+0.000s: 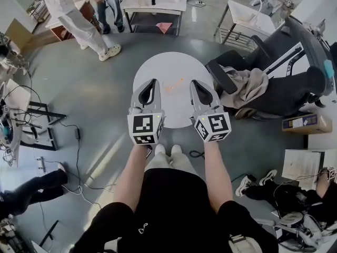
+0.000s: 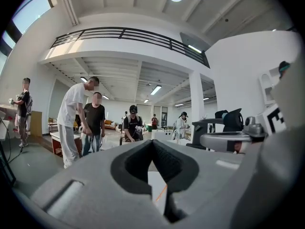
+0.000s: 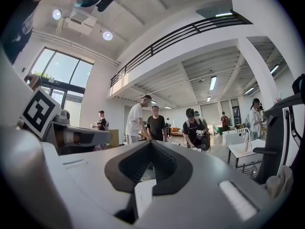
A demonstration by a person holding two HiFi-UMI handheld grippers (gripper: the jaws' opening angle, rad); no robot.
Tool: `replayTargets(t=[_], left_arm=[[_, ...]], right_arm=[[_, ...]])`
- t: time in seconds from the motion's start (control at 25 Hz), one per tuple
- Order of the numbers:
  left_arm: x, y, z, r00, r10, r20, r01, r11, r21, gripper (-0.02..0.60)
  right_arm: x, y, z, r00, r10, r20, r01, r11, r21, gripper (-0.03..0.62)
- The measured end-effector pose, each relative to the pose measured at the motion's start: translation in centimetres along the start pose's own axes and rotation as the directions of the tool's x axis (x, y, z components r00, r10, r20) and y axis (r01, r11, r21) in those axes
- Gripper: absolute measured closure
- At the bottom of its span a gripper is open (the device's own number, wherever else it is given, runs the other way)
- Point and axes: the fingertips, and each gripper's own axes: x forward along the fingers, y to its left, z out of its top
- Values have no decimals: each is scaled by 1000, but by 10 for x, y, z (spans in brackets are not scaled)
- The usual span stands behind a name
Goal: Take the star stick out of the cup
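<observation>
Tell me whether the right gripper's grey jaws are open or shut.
Shut. The right gripper shows both grey jaw tips touching, nothing between them.

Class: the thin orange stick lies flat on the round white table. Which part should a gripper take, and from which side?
Probably its middle, from above, jaws across its length: the orange stick lies flat and slanted on the table, with no end seen raised.

Two grippers: left gripper [image 1: 153,82], right gripper [image 1: 194,83]. One round white table [image 1: 158,67] ahead of both. One orange stick [image 1: 174,85] on it.
</observation>
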Motion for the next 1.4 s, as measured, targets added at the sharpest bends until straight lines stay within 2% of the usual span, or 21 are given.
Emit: replayTargets(t=[0.4, 0.44, 0.48, 0.72, 0.8, 0.84, 0.88, 1.04, 1.2, 1.4], left_arm=[[1, -9, -16, 999, 36, -36, -35, 999, 8, 578], [2, -10, -18, 999, 38, -39, -38, 999, 8, 578], [3, -10, -21, 998, 41, -43, -41, 999, 8, 578], [6, -8, -43, 996, 59, -69, -59, 998, 4, 578], [8, -8, -49, 995, 58, -77, -58, 998, 4, 578], [9, -9, -53, 995, 55, -80, -55, 999, 4, 578], [9, -10, -57, 995, 51, -84, -51, 999, 3, 578], [12, -7, -75, 993, 53, -102, -53, 999, 7, 578], [13, -2, -93, 990, 57, -127, -56, 998, 9, 578], [16, 6, -114, 983, 74, -170, -80, 996, -28, 578]], right_arm=[[0, -8, -16, 999, 35, -14, -35, 999, 37, 588], [1, -9, -20, 999, 37, -20, -37, 999, 40, 568], [2, -9, -24, 999, 41, -27, -40, 998, 43, 512], [6, -7, -50, 996, 85, -41, -83, 995, 53, 470], [9, -11, -55, 996, 88, -22, -85, 992, 93, 389], [10, -14, -58, 997, 80, -8, -78, 989, 123, 318], [10, -16, -62, 997, 73, 4, -72, 987, 146, 292], [21, -18, -88, 996, 90, -5, -88, 989, 122, 299], [33, -16, -126, 995, 95, -38, -92, 993, 71, 367], [54, -15, -169, 989, 113, -99, -104, 991, 89, 367]])
